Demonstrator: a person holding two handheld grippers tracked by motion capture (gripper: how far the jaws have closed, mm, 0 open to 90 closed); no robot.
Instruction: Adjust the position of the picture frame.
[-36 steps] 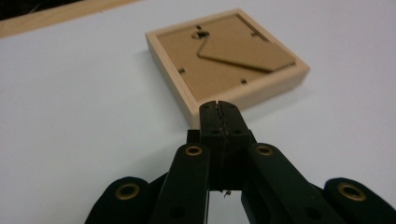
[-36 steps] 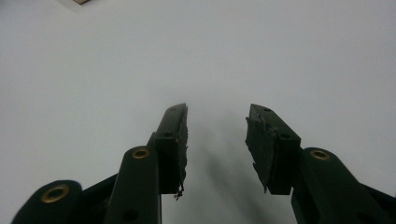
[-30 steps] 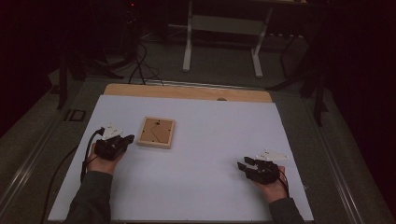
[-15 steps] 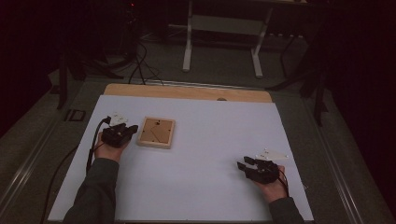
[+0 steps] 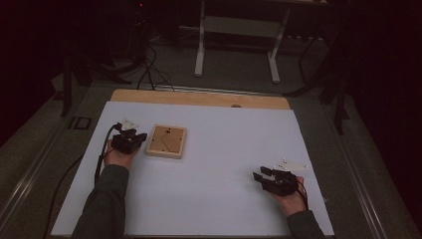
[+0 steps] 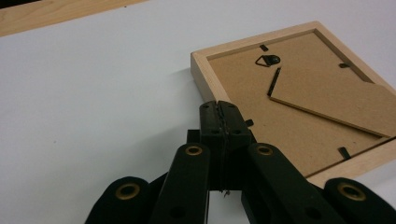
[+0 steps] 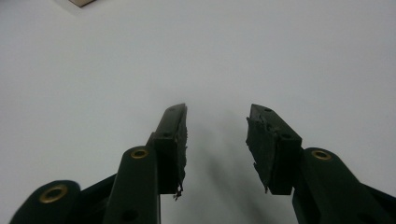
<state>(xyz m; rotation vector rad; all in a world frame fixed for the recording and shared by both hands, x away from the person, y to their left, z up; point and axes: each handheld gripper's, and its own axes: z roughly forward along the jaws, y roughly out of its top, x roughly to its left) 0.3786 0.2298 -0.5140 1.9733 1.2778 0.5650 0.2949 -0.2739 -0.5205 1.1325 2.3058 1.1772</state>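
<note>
At the upper right of the left gripper view lies a square pale wooden picture frame (image 6: 322, 88) with a matt brown fibreboard back, on a smooth matt white tabletop (image 6: 93, 116). The left claw (image 6: 220, 116) is matt black plastic with brass-coloured rivets.

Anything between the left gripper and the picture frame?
Nothing visible. The left gripper is shut, its tips right at the near edge of the picture frame, which lies face down on the white table. In the high view only bare table separates them. The right gripper is open, far off.
</note>
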